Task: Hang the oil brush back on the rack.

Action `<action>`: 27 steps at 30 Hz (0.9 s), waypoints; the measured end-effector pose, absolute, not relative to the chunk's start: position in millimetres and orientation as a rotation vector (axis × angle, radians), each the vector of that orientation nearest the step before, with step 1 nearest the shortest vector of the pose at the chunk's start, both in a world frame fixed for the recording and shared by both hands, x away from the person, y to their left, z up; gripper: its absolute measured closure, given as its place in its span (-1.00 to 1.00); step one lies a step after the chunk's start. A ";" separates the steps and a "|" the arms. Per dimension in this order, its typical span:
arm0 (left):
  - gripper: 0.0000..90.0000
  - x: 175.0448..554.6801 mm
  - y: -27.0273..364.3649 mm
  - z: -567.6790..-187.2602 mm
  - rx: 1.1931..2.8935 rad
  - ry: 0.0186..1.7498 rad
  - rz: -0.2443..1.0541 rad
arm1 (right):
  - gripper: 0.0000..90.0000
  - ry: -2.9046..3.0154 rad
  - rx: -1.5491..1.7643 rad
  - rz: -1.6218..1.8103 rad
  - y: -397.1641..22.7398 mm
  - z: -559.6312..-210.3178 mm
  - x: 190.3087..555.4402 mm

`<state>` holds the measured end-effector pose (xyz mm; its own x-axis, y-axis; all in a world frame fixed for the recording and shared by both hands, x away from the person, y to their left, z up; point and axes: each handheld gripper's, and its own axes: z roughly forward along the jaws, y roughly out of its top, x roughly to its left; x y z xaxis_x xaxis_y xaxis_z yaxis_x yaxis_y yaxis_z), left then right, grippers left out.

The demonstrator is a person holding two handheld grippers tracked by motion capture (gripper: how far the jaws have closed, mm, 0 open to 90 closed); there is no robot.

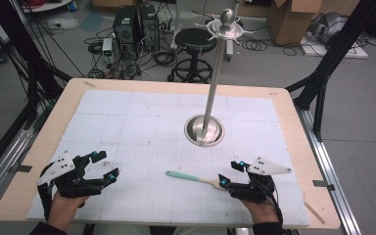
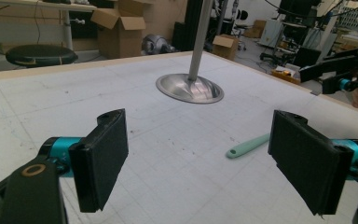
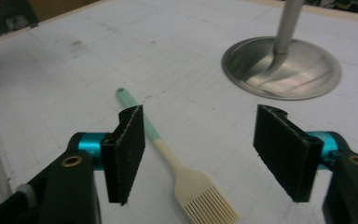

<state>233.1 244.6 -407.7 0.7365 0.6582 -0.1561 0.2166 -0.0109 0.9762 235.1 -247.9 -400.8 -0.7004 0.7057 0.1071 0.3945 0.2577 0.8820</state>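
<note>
One brush [image 1: 196,178] lying flat on the white gridded mat [image 1: 127,117], near the front edge and right of centre: mint-green handle pointing left, cream neck and bristle head pointing right. Seen from the right gripper view, bristle head [image 3: 205,198] resting between the two jaws and nearer the left one, handle [image 3: 137,114] running away past that jaw's pad; touching or not, cannot tell. No grip on it.

Right gripper [image 1: 230,175] low over the mat at the brush's bristle end, jaws spread wide, released. Left gripper [image 1: 104,166] well apart, near the front left of the mat, jaws likewise spread wide with only bare mat between them. One hand [image 1: 66,208] behind the left gripper, one hand [image 1: 262,210] behind the right.

Beyond the brush, one metal stand: round dished base [image 1: 204,130] on the mat right of centre, single pole [image 1: 215,78] rising from it, tilted in the high view, topped by a pronged ring and a ball [image 1: 227,19]. Open mat between brush and base, nothing in the way.

Mat on one wooden table [image 1: 293,117]. On the floor behind: one black stool [image 1: 195,44], cardboard boxes [image 1: 289,19], black computer cases [image 1: 134,24] and loose cables.
</note>
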 end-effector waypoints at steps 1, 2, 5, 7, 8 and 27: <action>-0.55 233.0 244.4 -407.7 1.579 0.729 0.404 | -0.12 2.270 0.979 1.406 -241.3 -402.7 241.0; -0.55 232.8 243.9 -407.6 1.579 0.728 0.403 | -0.08 2.297 0.956 1.390 -237.7 -403.9 243.9; -0.55 233.3 242.0 -407.9 1.588 0.719 0.394 | -0.03 2.382 0.900 1.315 -226.2 -409.0 252.7; -0.55 233.8 241.2 -408.3 1.586 0.719 0.389 | 0.03 2.442 0.853 1.265 -219.2 -412.9 258.1; -0.55 234.0 241.2 -408.5 1.587 0.718 0.388 | 0.05 2.468 0.840 1.245 -215.4 -414.9 260.5; -0.55 233.8 241.5 -408.7 1.582 0.722 0.375 | 0.36 2.699 0.722 1.033 -191.6 -436.6 282.0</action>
